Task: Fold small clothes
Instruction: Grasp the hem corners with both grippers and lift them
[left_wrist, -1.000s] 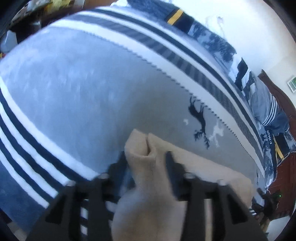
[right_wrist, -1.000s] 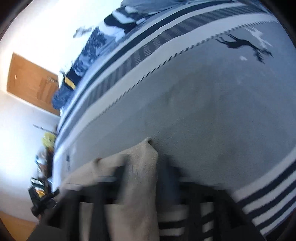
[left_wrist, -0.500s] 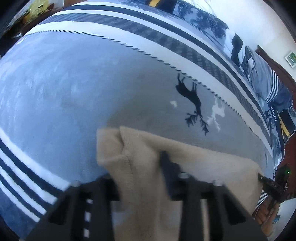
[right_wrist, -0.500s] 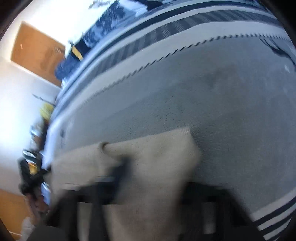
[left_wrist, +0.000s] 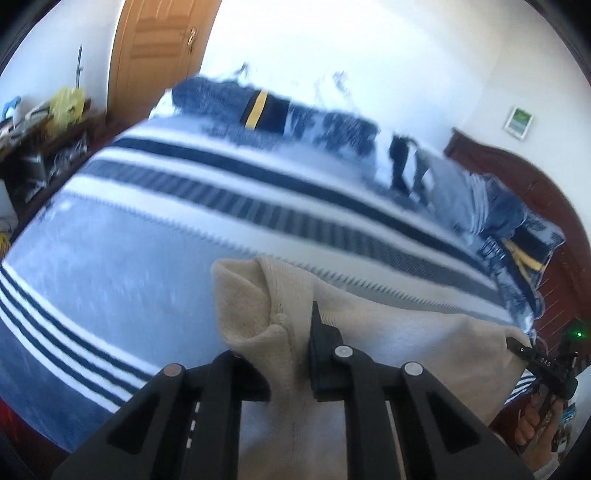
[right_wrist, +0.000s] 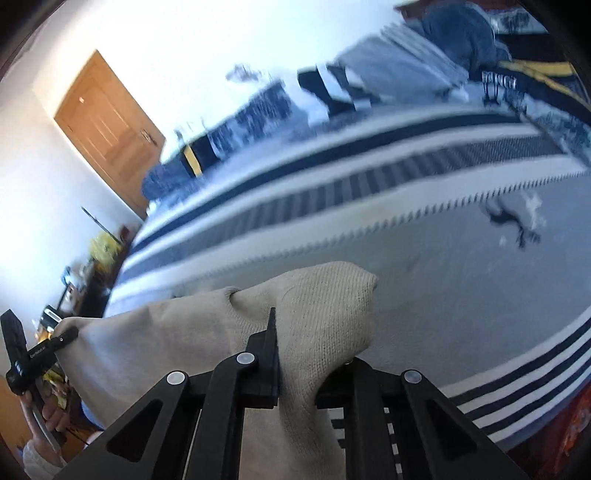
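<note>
Striped bedspread (left_wrist: 110, 258) below; beige knit garment (left_wrist: 406, 339) stretched between left gripper (left_wrist: 291, 332) and right gripper (right_wrist: 295, 332), both just clamped onto corners, its long axis probably 9-to-3.

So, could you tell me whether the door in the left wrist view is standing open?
No, the wooden door sits shut in its frame, with its handle showing against the closed panel.

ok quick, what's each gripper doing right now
Left gripper: jaws just closed, now shut on one corner of the beige knitted garment.
Right gripper: jaws just closed, shut on the garment's other corner.
</note>
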